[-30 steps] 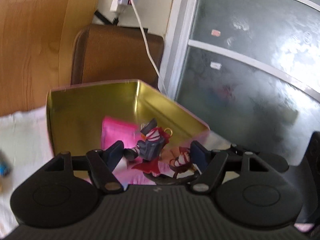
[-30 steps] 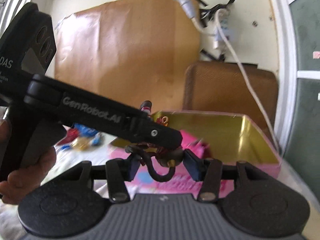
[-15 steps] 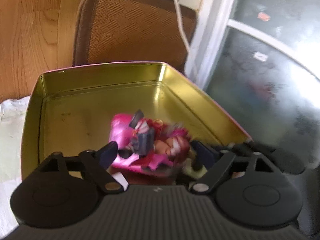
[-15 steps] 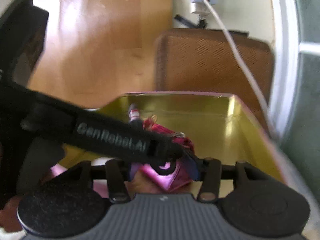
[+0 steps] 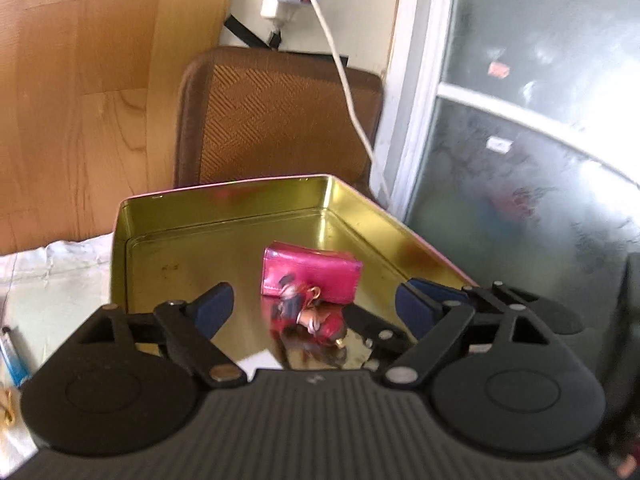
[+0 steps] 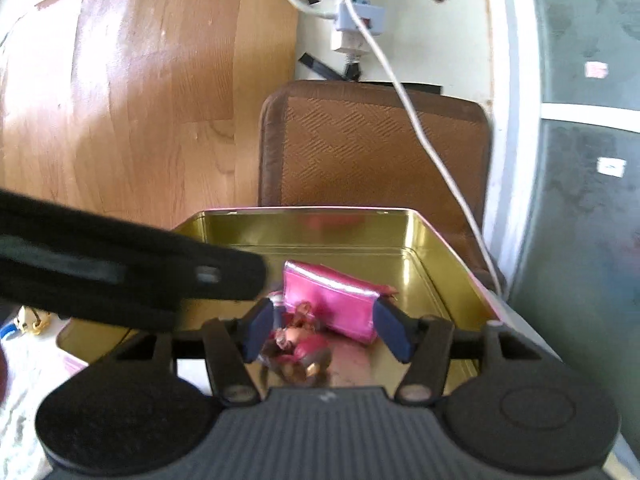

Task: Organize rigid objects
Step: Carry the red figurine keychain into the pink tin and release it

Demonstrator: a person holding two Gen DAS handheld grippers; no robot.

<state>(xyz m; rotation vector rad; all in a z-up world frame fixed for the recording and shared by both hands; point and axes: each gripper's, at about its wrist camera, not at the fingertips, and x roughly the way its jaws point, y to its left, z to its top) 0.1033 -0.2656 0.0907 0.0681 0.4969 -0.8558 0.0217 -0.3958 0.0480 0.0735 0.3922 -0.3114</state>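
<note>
At the bottom of the frame the left gripper (image 5: 310, 306) is spread wide, holding nothing. The right gripper (image 6: 328, 330) also stands parted and empty. Between them the small red-haired figurine (image 5: 310, 318) lies on the gold tin's (image 5: 224, 220) floor, touching the pink pouch (image 5: 312, 278) behind. A careless withdrawal could snag its gold ring and drag it out.

Both wrist views are aimed forward and slightly down, close over the open gold tin (image 5: 224, 216) (image 6: 312, 220). Tin, pink pouch (image 5: 312, 278) (image 6: 332, 304) and brown chair back (image 5: 276, 116) (image 6: 372, 144) are shared.
</note>
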